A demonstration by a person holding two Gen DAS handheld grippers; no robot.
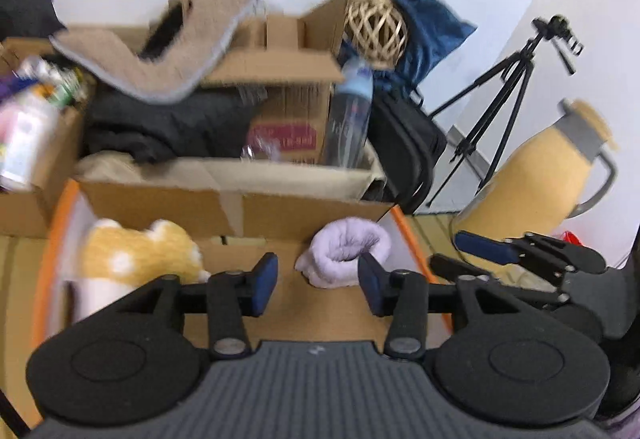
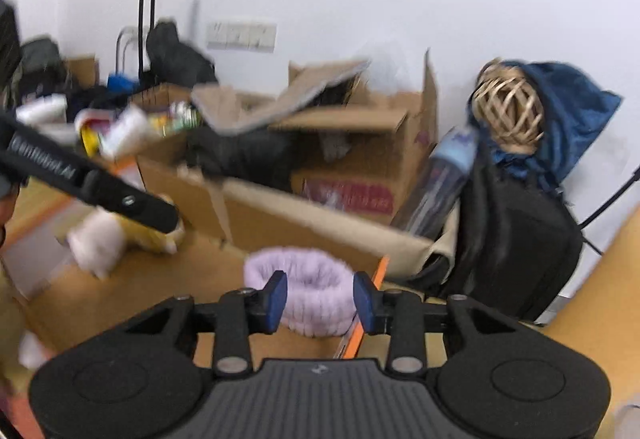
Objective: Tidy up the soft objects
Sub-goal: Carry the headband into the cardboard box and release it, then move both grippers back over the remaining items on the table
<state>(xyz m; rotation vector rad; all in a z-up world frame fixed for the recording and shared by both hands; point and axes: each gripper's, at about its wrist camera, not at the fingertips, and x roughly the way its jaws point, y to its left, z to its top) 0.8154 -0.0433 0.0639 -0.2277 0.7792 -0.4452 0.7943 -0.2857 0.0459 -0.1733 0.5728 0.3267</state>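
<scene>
Fingers (image 1: pixel 266 281) of both grippers stand released, empty, near a fuzzy lilac fabric ring (image 2: pixel 310 293).

In front of me a lilac fuzzy roll (image 1: pixel 348 253) lies on the brown floor of the orange-edged tray (image 1: pixel 408 239), curled into a ring with its hollow facing up and toward me. It sits near the tray's right edge, below the cardboard wall. Well apart to its left lies a yellow plush toy (image 1: pixel 140 253) with white spots and a pale pink underside, slumped on its side, blurred.
</scene>
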